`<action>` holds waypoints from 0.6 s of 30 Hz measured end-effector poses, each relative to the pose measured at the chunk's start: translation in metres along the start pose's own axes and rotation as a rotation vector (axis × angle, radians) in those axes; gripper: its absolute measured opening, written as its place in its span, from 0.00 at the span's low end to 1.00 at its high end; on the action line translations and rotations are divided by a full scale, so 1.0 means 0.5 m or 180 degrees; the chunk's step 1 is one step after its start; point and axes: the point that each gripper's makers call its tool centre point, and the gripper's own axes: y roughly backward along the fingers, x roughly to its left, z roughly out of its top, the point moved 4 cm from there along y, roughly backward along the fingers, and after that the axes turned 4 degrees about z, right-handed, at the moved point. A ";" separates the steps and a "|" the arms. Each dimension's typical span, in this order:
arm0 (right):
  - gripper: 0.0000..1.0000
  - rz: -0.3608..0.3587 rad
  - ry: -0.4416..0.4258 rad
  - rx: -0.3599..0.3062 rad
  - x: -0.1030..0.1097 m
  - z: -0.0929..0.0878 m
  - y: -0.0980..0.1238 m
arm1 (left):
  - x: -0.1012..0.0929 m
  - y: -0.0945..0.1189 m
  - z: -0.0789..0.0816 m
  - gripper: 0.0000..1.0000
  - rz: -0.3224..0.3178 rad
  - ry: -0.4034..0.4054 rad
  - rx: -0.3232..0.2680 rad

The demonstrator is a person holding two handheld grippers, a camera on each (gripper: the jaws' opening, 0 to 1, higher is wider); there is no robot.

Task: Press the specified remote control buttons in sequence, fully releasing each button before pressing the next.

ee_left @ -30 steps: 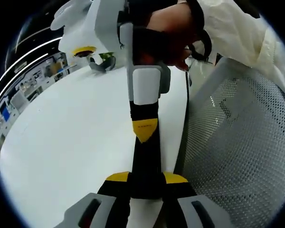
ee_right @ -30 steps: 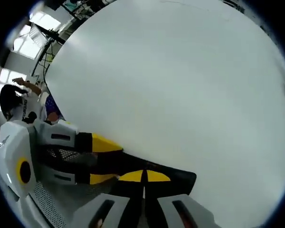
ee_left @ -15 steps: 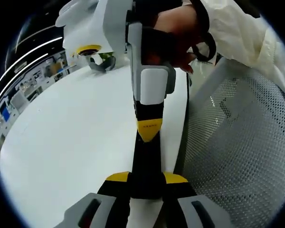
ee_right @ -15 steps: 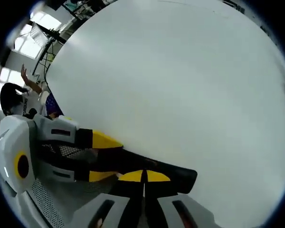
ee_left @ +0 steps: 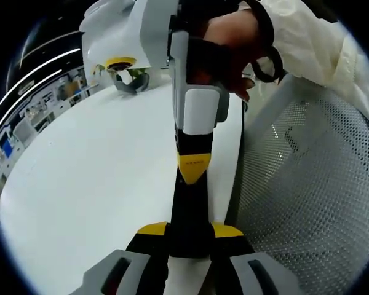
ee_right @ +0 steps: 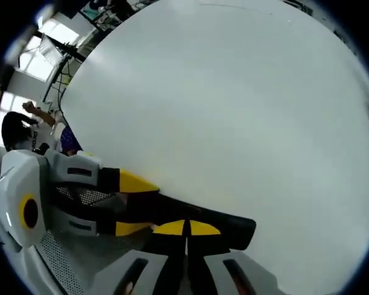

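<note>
Remote (ee_left: pixel 189 215) is clamped by left gripper (ee_left: pixel 189 231) while right gripper (ee_right: pixel 186 228), closed, presses it; slipping sideways could be caused by oblique pressure.

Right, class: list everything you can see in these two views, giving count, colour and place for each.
remote control: one, black, at the table edge
table: one, white, under both grippers
perforated panel: one, white, beside the table edge
small object: one, grey-green, far on the table, unidentifiable
person: one, dark hair, background
left gripper: one, grey and yellow, jaws clamping the remote control
right gripper: one, same colours, jaws shut, tip against the remote control
hand: one, cream sleeve, holding the right gripper
</note>
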 end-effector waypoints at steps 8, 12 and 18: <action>0.00 -0.0088 0.0111 -0.0053 0.004 -0.001 0.000 | 0.000 0.000 -0.001 0.24 -0.0002 -0.0004 -0.0004; 0.00 -0.0096 0.0132 -0.0067 0.004 -0.002 0.001 | 0.000 0.000 -0.001 0.24 -0.0004 -0.0006 -0.0005; 0.00 -0.0113 0.0196 -0.0023 0.007 -0.011 0.001 | 0.000 0.000 0.000 0.24 -0.0011 -0.0015 -0.0011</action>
